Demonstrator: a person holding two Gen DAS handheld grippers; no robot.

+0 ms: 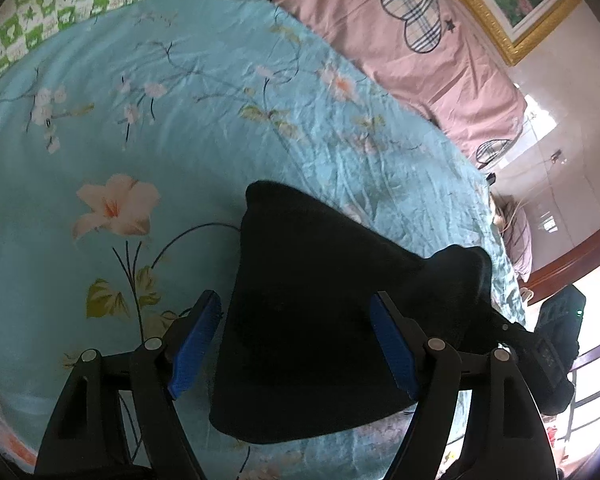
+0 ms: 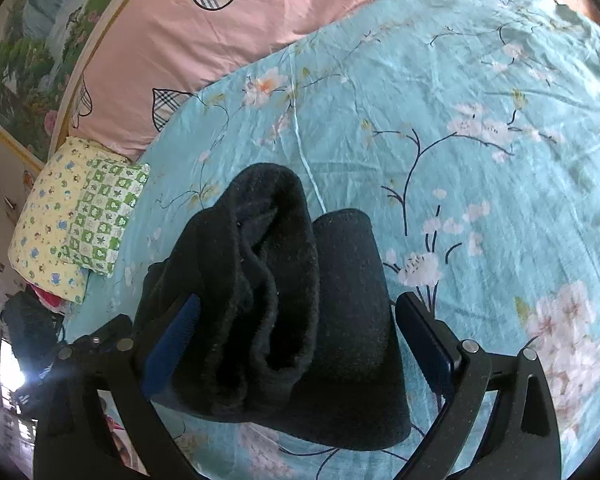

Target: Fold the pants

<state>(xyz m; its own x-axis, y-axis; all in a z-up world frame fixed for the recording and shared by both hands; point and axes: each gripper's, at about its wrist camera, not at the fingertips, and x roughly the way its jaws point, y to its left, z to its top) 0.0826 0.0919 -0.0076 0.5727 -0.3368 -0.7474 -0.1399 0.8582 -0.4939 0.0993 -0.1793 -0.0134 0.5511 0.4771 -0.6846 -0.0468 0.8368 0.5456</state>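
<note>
Both hand-held grippers, left gripper (image 1: pixel 296 344) and right gripper (image 2: pixel 296 348), hover with jaws spread wide astride the black pants (image 1: pixel 320 320), gripping nothing; the folded bundle lies on the floral sheet (image 1: pixel 140 140), below the pink quilt (image 1: pixel 360 20), seemingly just set down.

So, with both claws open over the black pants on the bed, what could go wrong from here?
1. The black pants lie bunched in thick rolls, so the right claw may pinch only the top layer and the fold could open.
2. The left claw straddles a wide part; its fingers might catch the turquoise sheet too.
3. The pants lie near the bed's edge and may slide off.
</note>
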